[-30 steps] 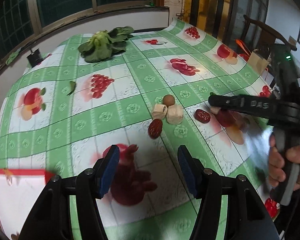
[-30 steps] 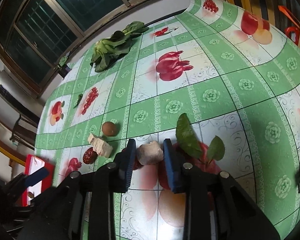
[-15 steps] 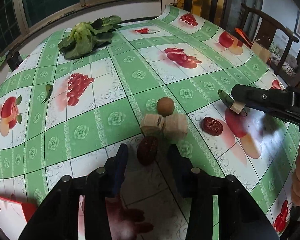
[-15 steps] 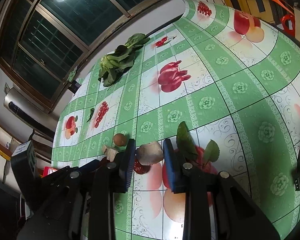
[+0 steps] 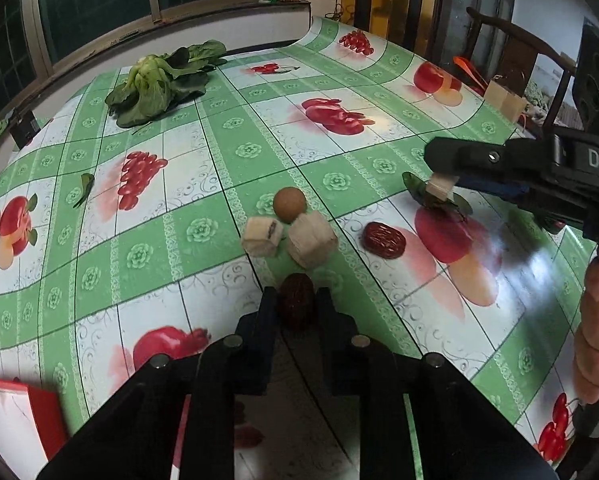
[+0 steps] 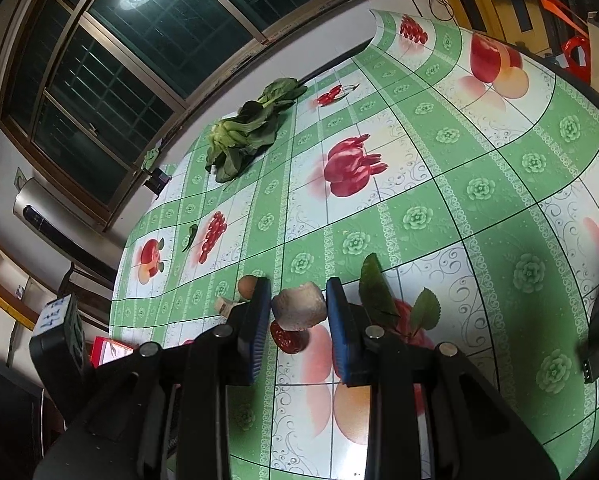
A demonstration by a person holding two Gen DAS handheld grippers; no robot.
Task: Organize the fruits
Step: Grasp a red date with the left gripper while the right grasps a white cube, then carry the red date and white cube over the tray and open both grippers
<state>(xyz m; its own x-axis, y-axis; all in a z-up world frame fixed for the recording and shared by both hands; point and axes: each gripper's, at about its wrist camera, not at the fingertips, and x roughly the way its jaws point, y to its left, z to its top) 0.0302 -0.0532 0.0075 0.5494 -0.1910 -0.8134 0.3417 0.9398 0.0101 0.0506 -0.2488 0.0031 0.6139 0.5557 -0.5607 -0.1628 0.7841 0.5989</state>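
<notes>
Left-wrist view, lower centre: the left gripper [image 5: 297, 306] is clenched on a dark red jujube [image 5: 297, 300], its jaws having just closed around the fruit, which sits at table level on the green-checked tablecloth [image 5: 219, 168]. Just above it in the frame lie two pale fruit chunks [image 5: 291, 236] and a round brown longan [image 5: 289, 199]; a second jujube [image 5: 384, 235] lies to the right. Right-wrist view, lower centre: the right gripper [image 6: 298, 306] grasps a third pale chunk [image 6: 299, 306], held clear above the cloth.

Risks, as judged: the jujube is smooth and rounded, gripped near the pad tips, so a quick lift may squirt it out. A forward drift of the left fingers would knock the nearby chunks and set the longan rolling. The soft chunk in the right gripper may crumble or slip. The two grippers work close together and may collide.
</notes>
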